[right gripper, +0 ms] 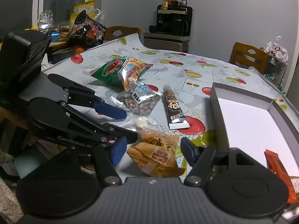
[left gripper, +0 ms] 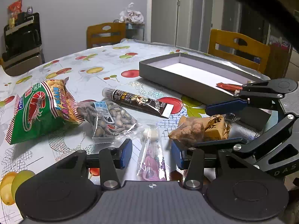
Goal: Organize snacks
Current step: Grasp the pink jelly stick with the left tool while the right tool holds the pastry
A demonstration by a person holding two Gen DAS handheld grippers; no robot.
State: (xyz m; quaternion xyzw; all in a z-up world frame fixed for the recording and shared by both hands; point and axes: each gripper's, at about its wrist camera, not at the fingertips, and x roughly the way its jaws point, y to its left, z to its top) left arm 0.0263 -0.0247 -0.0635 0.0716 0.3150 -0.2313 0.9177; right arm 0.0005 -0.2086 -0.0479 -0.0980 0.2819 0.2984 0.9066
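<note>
Snacks lie on a fruit-print tablecloth: a green prawn-cracker bag [left gripper: 39,110], a clear bag of seeds [left gripper: 110,120], a dark chocolate tube [left gripper: 137,101], a clear marshmallow packet [left gripper: 152,149] and an orange-brown snack packet [left gripper: 201,128]. A grey box [left gripper: 168,72] with a white floor holds an orange wrapper [left gripper: 229,86]. My left gripper [left gripper: 151,152] is open, astride the marshmallow packet. My right gripper [right gripper: 151,150] is open, with the orange-brown packet [right gripper: 157,155] between its fingers; it also shows in the left wrist view [left gripper: 220,123]. The box [right gripper: 214,112] lies to the right with the orange wrapper [right gripper: 280,169].
Two wooden chairs [left gripper: 237,48] stand behind the table. A dark cabinet with a coffee machine [right gripper: 173,26] is by the wall. A black snack bag [right gripper: 86,30] and clutter sit beyond the table's far left corner. The left gripper [right gripper: 122,127] crosses just left of my right fingers.
</note>
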